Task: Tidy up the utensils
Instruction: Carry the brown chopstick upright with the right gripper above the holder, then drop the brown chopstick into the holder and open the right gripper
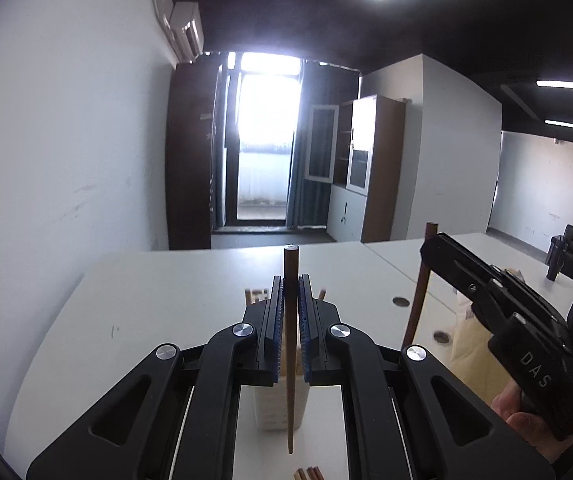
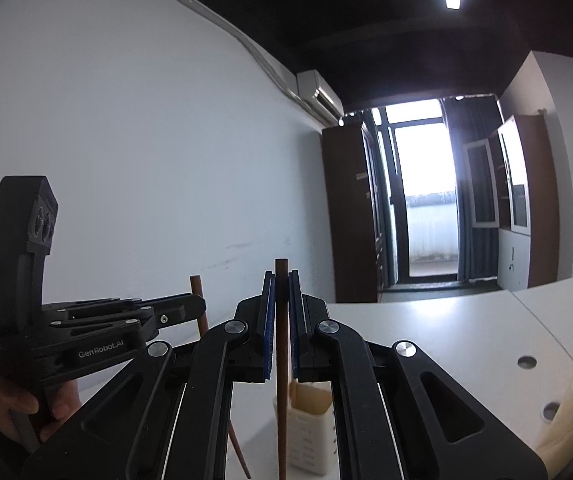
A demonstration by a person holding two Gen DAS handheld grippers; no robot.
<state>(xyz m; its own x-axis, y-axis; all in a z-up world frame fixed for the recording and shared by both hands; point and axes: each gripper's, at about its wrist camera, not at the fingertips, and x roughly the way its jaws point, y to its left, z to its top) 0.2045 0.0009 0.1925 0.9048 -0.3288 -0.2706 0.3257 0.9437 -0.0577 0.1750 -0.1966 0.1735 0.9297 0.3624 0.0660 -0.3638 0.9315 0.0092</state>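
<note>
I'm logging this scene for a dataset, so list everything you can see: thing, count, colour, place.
Chopsticks in tongs: 2, brown, upright; one in the left tongs, one in the right tongs.
Utensil holder: 1, white, perforated, on the table below both tongs.
Loose chopsticks: a few tips, brown, on the table at the bottom edge of the left view.
Table: white, with round cable holes.
Cloth or bag: 1, cream, on the table's right side.
Cabinets: brown and white, by the window.
Air conditioner: 1, white, on the wall.
Hands: 2, gripping the handles.

left tongs point(image 1: 290, 300) clamp an upright brown chopstick point(image 1: 290, 344) above the white holder point(image 1: 274, 408) on the table point(image 1: 146, 300).
</note>
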